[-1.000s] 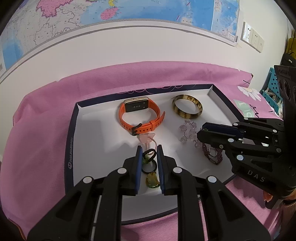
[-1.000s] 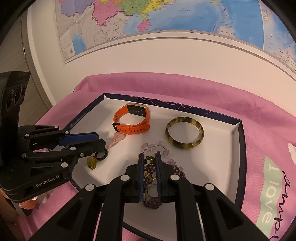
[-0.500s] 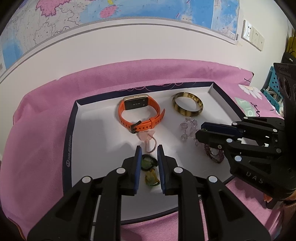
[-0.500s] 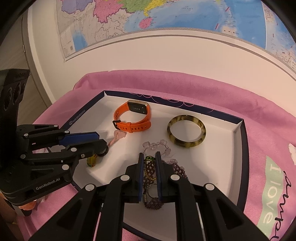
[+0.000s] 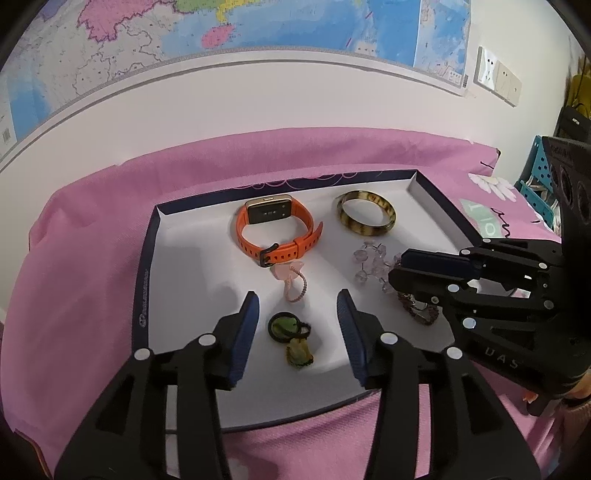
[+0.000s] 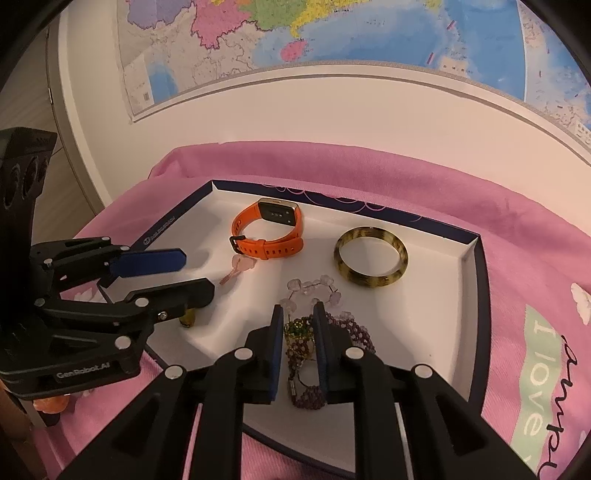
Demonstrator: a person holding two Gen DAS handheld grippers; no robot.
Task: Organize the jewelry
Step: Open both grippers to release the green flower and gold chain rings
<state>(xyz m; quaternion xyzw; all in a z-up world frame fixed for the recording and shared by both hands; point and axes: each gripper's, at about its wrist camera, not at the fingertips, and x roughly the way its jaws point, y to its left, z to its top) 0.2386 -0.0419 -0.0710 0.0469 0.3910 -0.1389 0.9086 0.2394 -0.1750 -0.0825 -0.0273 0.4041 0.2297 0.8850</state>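
A shallow white tray with a dark blue rim (image 5: pixel 146 266) lies on a pink cloth (image 5: pixel 74 236) below a wall map (image 5: pixel 258 26).

The left gripper (image 5: pixel 297 306) has just been opening; its blue-padded fingers (image 5: pixel 249 314) now stand spread over the tray's near edge, touching nothing. Between them, lying loose on the tray floor, are a small black ring with a green stone (image 5: pixel 284 326) and, just nearer the edge, a yellow-green charm (image 5: pixel 299 354).

The right gripper (image 6: pixel 298 325) has also just been opening a little. Its fingers (image 6: pixel 275 350) are close together around a beaded piece with green and gold beads (image 6: pixel 297 334), joined to a purple beaded bracelet (image 6: pixel 351 328) that rests on the tray near its near edge. Whether the pads press the beads cannot be told from these views.

Toward the tray's far edge sit an orange-strapped smartwatch with a gold case (image 5: pixel 275 230) and, to its right, a mottled brown-and-yellow bangle (image 5: pixel 365 218). A pale pink charm on a cord (image 5: pixel 290 277) lies just in front of the watch buckle, and a bracelet of clear pale beads (image 6: pixel 312 290) lies between the bangle and the purple beads.

A white switch plate (image 5: pixel 496 77) sits on the wall at right.
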